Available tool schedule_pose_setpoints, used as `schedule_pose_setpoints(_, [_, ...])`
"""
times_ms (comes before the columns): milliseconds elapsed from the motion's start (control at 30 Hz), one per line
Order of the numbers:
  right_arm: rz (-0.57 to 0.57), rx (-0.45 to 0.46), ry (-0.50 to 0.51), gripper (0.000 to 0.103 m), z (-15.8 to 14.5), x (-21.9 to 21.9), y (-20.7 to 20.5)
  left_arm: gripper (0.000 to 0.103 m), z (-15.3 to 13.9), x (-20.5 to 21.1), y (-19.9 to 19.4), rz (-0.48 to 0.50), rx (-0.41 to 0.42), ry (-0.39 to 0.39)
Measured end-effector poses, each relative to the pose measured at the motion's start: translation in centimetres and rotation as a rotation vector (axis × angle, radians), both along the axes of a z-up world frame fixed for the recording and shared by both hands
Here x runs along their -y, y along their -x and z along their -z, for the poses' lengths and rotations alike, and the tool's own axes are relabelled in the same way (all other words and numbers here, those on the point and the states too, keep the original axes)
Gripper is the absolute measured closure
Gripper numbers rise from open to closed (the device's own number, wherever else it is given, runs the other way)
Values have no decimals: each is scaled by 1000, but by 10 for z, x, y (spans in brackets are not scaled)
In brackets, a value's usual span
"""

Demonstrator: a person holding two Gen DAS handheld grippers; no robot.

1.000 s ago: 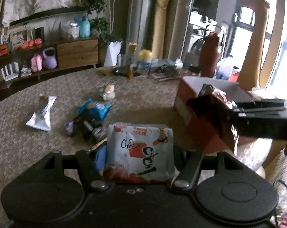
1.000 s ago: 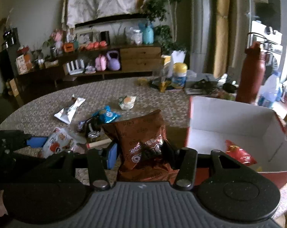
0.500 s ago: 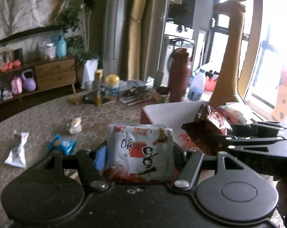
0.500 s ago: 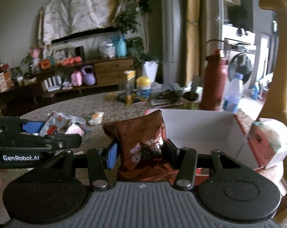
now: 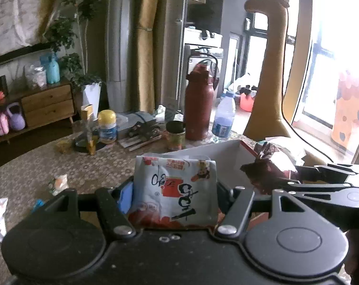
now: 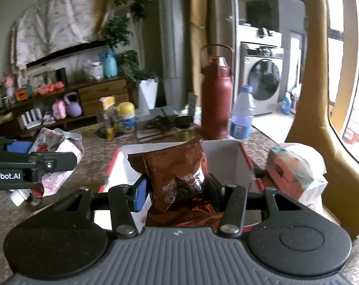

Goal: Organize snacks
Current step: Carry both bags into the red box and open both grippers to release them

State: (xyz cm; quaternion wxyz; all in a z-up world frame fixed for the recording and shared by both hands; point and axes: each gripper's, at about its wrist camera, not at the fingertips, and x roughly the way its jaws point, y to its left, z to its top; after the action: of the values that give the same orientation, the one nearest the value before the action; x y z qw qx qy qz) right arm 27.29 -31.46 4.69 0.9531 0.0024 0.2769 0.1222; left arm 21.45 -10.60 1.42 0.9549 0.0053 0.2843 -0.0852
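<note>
My left gripper [image 5: 174, 190] is shut on a white and red snack packet [image 5: 174, 187], held in the air in front of the white box with red sides [image 5: 224, 149]. My right gripper [image 6: 177, 185] is shut on a brown Oreo bag [image 6: 177, 166], held over the open box [image 6: 227, 159]. In the left wrist view the right gripper with the Oreo bag [image 5: 267, 173] is at the right. In the right wrist view the left gripper with the white packet [image 6: 58, 159] is at the left. The box floor is hidden by the bags.
Loose snacks [image 5: 58, 182] lie on the patterned table [image 5: 25, 171] at the left. A red flask [image 5: 199, 104], water bottle [image 5: 223, 116], yellow-lidded jar [image 5: 107, 127] and clutter stand behind the box. A wrapped pack [image 6: 296, 173] sits right of the box, by a giraffe figure [image 6: 310, 83].
Both grippers have swung right and risen with their bags. The box has come under the right gripper and nearer the left one. The loose snacks have slid off to the left.
</note>
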Motion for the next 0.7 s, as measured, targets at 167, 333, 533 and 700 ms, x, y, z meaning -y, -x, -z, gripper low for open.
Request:
schedule_pose_setpoints(167, [47, -32, -19, 52, 10, 22, -23, 38, 12, 18, -27, 13, -33, -20])
schedule_pose_setpoints(333, [82, -63, -7, 52, 25, 34, -48, 38, 29, 38, -55, 27, -76, -46])
schedule_pose_setpoints(533, [89, -124, 3, 52, 49, 39, -79, 38, 53, 56, -83, 45, -126, -72])
schedule_pose_setpoints(700, [102, -173, 24, 53, 69, 42, -96, 38, 76, 62, -101, 38, -176, -85])
